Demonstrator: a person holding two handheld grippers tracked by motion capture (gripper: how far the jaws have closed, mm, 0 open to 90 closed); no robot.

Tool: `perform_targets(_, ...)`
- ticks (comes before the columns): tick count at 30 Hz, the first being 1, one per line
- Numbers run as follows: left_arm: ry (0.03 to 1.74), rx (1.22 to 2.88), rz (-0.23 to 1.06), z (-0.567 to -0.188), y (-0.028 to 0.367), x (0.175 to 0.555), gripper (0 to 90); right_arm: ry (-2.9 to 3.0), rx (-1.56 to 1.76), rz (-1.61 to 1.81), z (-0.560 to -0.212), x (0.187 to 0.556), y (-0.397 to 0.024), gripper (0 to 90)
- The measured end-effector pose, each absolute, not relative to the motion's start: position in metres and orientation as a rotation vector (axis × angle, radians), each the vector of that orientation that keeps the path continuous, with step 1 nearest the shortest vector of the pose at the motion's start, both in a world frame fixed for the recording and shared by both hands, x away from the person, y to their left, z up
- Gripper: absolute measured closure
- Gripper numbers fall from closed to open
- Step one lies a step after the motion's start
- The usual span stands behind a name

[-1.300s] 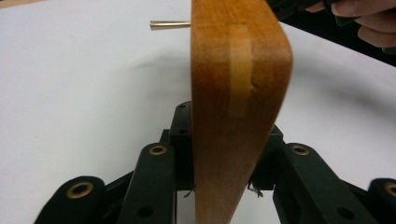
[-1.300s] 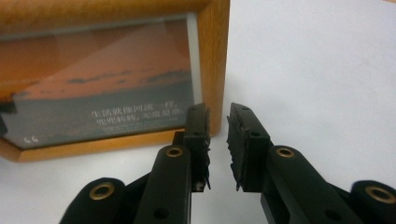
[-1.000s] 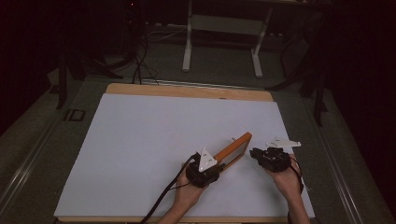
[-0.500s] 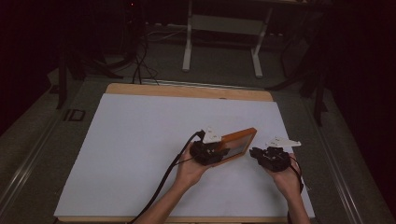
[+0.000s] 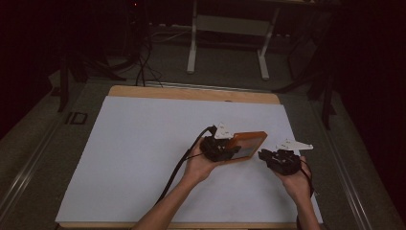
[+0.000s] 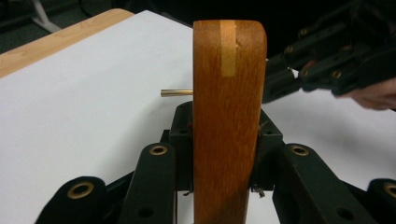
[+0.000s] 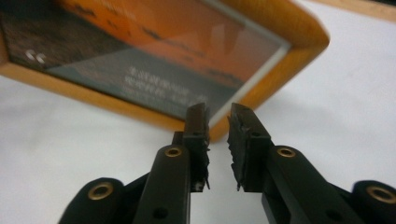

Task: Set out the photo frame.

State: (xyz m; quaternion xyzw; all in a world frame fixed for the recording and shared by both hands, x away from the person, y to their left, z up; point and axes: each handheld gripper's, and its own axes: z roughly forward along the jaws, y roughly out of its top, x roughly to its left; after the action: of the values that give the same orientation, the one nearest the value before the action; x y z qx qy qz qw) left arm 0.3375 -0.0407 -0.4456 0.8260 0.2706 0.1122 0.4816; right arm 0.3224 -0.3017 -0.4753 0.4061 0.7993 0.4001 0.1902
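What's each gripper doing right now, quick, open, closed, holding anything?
Left gripper: closed on the wooden picture frame.
Right gripper: jaws slightly apart, holding nothing, tips close to the frame's corner.

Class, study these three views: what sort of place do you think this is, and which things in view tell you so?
Probably a lab or recording workspace, not a home: a wooden table covered by a plain white sheet, cables on the dark floor, a metal stand behind. The left gripper holds a wooden picture frame.

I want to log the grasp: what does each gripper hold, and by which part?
The left gripper clamps the wooden picture frame by one edge of its wood border. The right gripper holds nothing; its jaws stand slightly apart near the frame's corner.
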Motion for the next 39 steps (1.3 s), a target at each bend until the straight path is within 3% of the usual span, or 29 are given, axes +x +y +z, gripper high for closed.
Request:
perform_targets(7, 0.625, 2.020, 0.305, -0.443, -0.042, 0.334, 69.4, 2.216, 1.057, 1.189, -0.452, 0.324, -0.296, 70.4)
perform_targets(18, 0.602, 2.020, 0.294, -0.440, -0.037, 0.337, 69.3, 2.262, 0.735, 1.194, -0.424, 0.337, -0.277, 44.4)
perform_targets(39, 0.496, 2.084, 0.253, -0.414, -0.022, 0.336, 69.2, 2.426, 0.534, 1.212, -0.422, 0.343, -0.252, 33.6)
